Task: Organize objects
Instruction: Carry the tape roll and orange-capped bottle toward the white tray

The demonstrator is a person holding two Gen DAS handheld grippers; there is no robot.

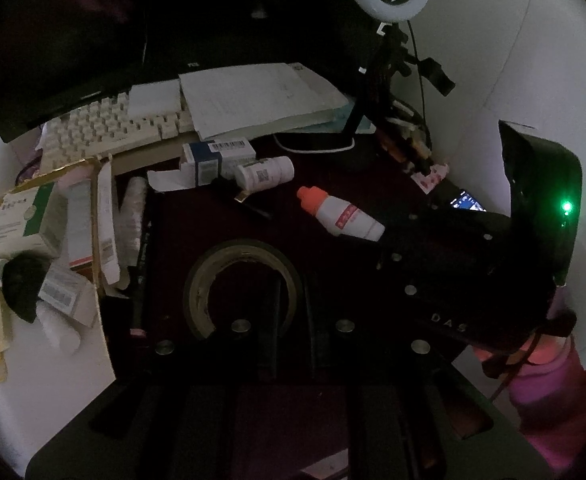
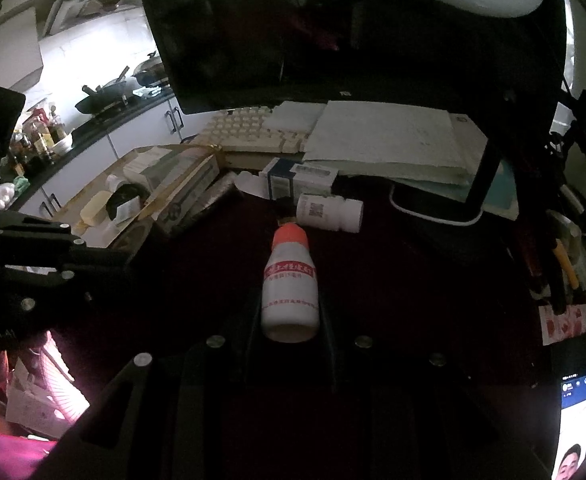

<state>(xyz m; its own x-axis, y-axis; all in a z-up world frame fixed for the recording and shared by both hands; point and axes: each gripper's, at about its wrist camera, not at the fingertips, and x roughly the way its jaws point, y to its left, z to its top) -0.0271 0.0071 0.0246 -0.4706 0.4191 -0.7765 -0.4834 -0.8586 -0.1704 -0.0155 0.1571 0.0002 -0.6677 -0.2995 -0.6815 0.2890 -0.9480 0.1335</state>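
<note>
A white bottle with an orange cap [image 2: 290,280] lies on the dark red desk, its base between the fingers of my right gripper [image 2: 289,320], which close on its sides. In the left wrist view the same bottle [image 1: 341,218] lies at the tip of the right gripper's body [image 1: 453,264]. My left gripper [image 1: 289,300] has its fingers close together over one side of a tape roll [image 1: 243,288]; whether they pinch it is unclear. A cardboard box [image 1: 37,248] at left holds several medicine boxes. A white pill bottle [image 1: 265,172] and a blue-white carton [image 1: 217,158] lie behind.
A keyboard [image 1: 113,128], a stack of papers [image 1: 253,96] and a dark monitor [image 1: 73,40] fill the back. A ring light stand [image 1: 385,60] and pens [image 1: 405,148] stand at right. A lit phone [image 2: 579,420] lies near the right edge.
</note>
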